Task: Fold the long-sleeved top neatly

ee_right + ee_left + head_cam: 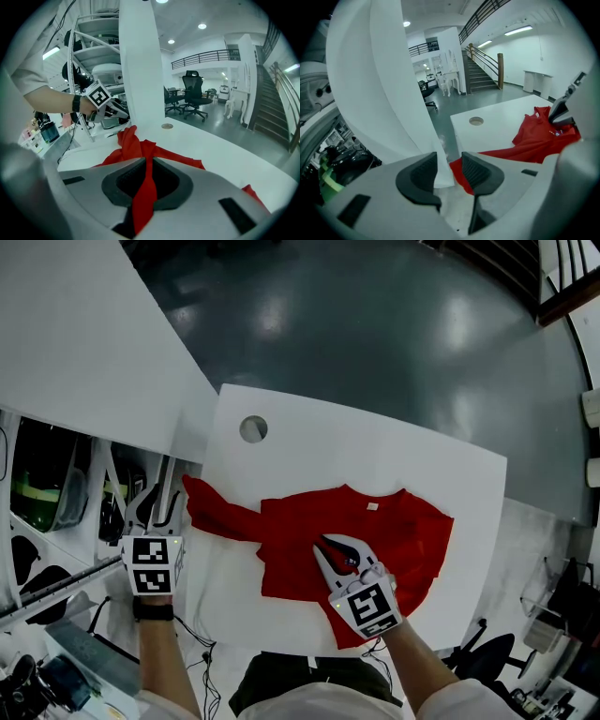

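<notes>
Head view: long-sleeved top (375,540) lies on the white table (309,437), body right of centre, one sleeve (211,507) stretched out to the table's left edge, round hole (253,428) further up the board. My left gripper (155,507) sits off that left edge, near the sleeve end and not touching it; my right gripper (339,554) is down on the middle of the body. Left gripper view: left gripper (449,171) released, pads apart with a clear gap, nothing pressed between them; the red sleeve end (461,176) shows past the gap on the table corner, the rest of the top bunched further right. Right gripper view: right gripper (147,180) clenched on a fold of the top (136,145), a red strip pinched between the pads and running down out of them; the fabric rises in a ridge ahead
</notes>
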Tool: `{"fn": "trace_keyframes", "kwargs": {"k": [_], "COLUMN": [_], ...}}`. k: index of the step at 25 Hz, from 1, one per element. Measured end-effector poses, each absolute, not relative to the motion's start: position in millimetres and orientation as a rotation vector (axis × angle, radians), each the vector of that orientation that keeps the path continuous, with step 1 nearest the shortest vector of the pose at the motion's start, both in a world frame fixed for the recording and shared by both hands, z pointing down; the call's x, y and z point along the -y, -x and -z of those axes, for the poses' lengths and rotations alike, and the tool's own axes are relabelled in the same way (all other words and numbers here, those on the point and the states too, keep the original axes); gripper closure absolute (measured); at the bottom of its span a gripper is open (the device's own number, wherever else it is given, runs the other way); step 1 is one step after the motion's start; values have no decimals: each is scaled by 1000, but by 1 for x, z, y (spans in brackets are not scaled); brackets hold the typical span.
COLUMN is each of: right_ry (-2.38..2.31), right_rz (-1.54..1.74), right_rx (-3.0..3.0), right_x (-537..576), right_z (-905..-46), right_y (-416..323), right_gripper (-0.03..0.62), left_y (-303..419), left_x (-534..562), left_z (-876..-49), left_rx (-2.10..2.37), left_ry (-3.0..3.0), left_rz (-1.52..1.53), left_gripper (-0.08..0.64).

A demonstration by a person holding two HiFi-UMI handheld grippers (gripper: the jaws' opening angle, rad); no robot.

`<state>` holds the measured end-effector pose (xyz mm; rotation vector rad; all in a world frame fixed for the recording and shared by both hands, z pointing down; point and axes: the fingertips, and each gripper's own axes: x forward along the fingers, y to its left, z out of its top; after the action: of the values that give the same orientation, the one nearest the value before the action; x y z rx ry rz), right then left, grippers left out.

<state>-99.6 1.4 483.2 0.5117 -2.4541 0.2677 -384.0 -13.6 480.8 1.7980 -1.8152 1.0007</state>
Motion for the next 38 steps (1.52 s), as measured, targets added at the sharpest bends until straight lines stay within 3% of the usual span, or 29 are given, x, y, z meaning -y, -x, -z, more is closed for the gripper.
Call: {"fn": "trace_keyframes", "kwargs": {"k": [14, 29, 38], "right_ry": [-481, -568, -647], "right_rz": [-262, -251, -264], "right_rx": [2472, 2473, 2466], "right_x": [-18, -27, -27], "right_z": [-477, -467, -465], "right_y": [90, 43, 8], "right_gripper": [540, 534, 535], "left_y": [238, 176, 163], "left_x": [-47, -69, -65], "left_z": [-503, -534, -546], "left_rx": [1456, 1171, 1136], "left_ry": [-2029, -2094, -2094], "left_rz": [-1030, -1093, -1147], "left_gripper": [392, 407, 493]}}
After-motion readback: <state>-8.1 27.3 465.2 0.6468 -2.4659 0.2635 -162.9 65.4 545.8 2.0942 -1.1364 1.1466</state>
